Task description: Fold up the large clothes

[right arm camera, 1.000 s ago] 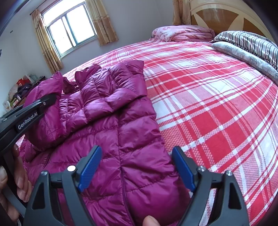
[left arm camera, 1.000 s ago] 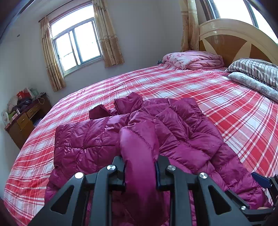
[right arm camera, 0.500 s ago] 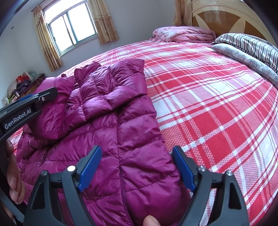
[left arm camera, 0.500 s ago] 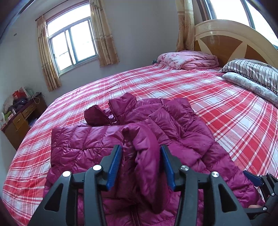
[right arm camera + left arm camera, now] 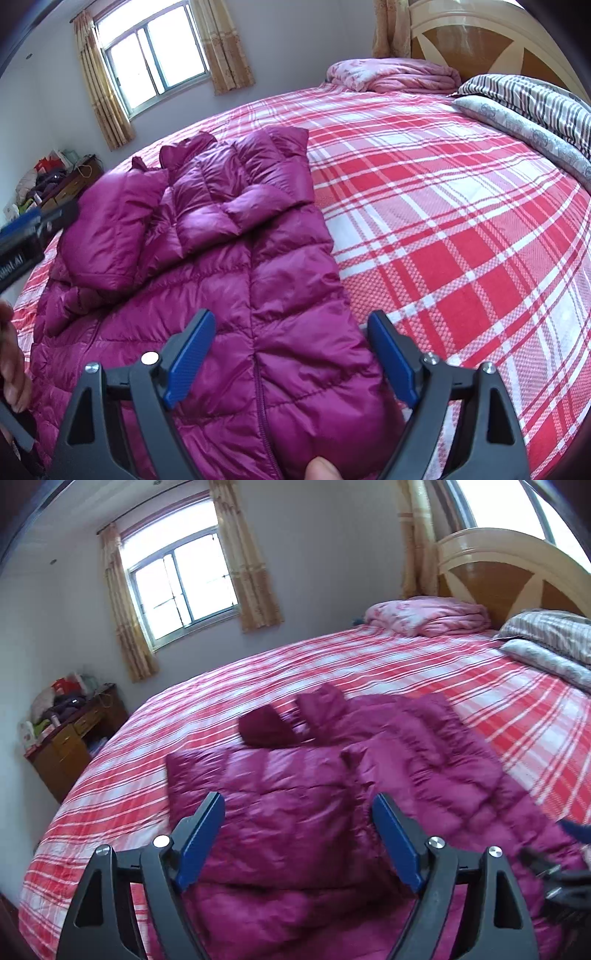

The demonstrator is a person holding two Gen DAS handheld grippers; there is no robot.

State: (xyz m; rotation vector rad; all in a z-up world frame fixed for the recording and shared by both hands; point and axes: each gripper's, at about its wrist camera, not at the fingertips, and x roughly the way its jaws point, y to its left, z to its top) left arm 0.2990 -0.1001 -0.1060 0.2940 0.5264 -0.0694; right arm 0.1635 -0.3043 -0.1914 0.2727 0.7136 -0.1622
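- Fingers of the left gripper (image 5: 298, 843) are opening, blue pads apart, nothing pinched between them; the right gripper (image 5: 291, 363) stands wide, straddling the hem without pressing.
- Magenta down jacket (image 5: 236, 266) lies flat on the plaid bed (image 5: 461, 236), long axis running from the right fingers toward 11 o'clock, collar farthest.
- One sleeve (image 5: 110, 236) lies folded across the body at 10 o'clock, nearer the left hand.
- Shell is glossy, quilted, puffy and slippery-looking; likely to spring back.

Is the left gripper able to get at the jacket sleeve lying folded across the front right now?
Probably yes: the left gripper, jaws opening with nothing gripped, hovers just above the sleeve, nothing between them.
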